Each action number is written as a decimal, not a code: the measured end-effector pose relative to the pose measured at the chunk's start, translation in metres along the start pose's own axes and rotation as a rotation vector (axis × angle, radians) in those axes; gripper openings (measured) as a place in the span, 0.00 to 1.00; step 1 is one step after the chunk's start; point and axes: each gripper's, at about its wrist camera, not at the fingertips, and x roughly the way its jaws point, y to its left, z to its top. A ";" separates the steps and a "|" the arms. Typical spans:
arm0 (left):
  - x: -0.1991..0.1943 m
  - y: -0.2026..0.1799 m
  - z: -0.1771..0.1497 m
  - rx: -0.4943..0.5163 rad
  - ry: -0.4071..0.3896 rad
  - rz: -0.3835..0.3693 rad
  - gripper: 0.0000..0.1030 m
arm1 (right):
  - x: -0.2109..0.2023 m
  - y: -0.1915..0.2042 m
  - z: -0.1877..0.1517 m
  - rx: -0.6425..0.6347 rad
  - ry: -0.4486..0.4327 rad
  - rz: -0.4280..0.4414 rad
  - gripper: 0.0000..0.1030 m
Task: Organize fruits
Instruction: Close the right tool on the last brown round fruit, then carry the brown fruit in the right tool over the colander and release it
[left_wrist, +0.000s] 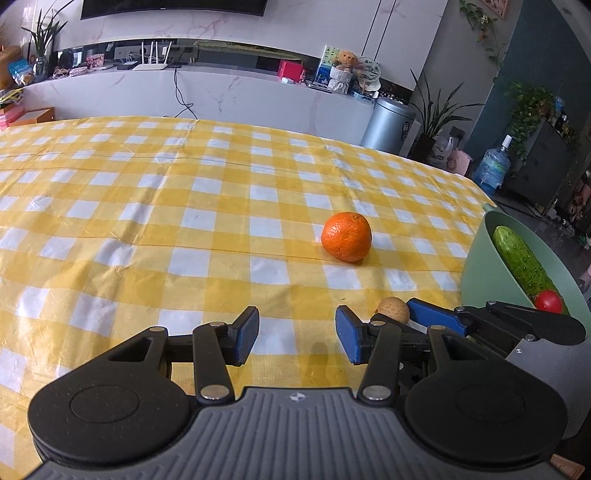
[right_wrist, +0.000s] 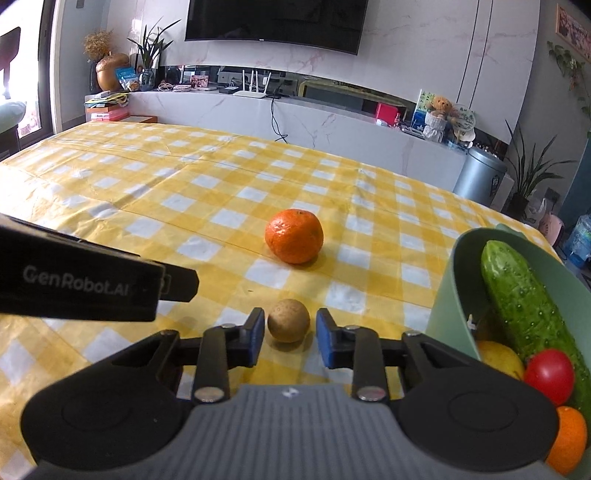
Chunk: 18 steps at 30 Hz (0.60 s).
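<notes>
An orange mandarin (left_wrist: 346, 236) (right_wrist: 293, 235) lies alone on the yellow checked tablecloth. Nearer to me sits a small round brown fruit (right_wrist: 288, 321) (left_wrist: 393, 310). My right gripper (right_wrist: 290, 334) straddles it, and a narrow gap shows on each side between the blue pads and the fruit. My left gripper (left_wrist: 297, 336) stands open over bare cloth with nothing between its fingers, just left of the right gripper's blue finger (left_wrist: 436, 317). A green bowl (right_wrist: 443, 295) (left_wrist: 476, 266) at the right holds a cucumber (right_wrist: 524, 302), a tomato (right_wrist: 550, 376), a lemon and an orange.
The table (left_wrist: 147, 221) stretches far and left under the checked cloth. The left gripper's black body (right_wrist: 74, 284) reaches in from the left of the right wrist view. Beyond the table are a white counter, a grey bin (left_wrist: 391, 125) and house plants.
</notes>
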 end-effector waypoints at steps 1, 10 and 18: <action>0.001 0.000 0.000 0.004 0.000 0.000 0.55 | 0.001 0.000 0.000 0.002 0.003 0.003 0.24; -0.001 -0.005 0.002 0.014 -0.018 -0.026 0.55 | 0.000 -0.003 0.001 0.015 -0.009 0.020 0.22; -0.004 -0.020 0.023 0.091 -0.035 -0.019 0.55 | -0.027 -0.011 0.013 0.023 -0.108 0.008 0.21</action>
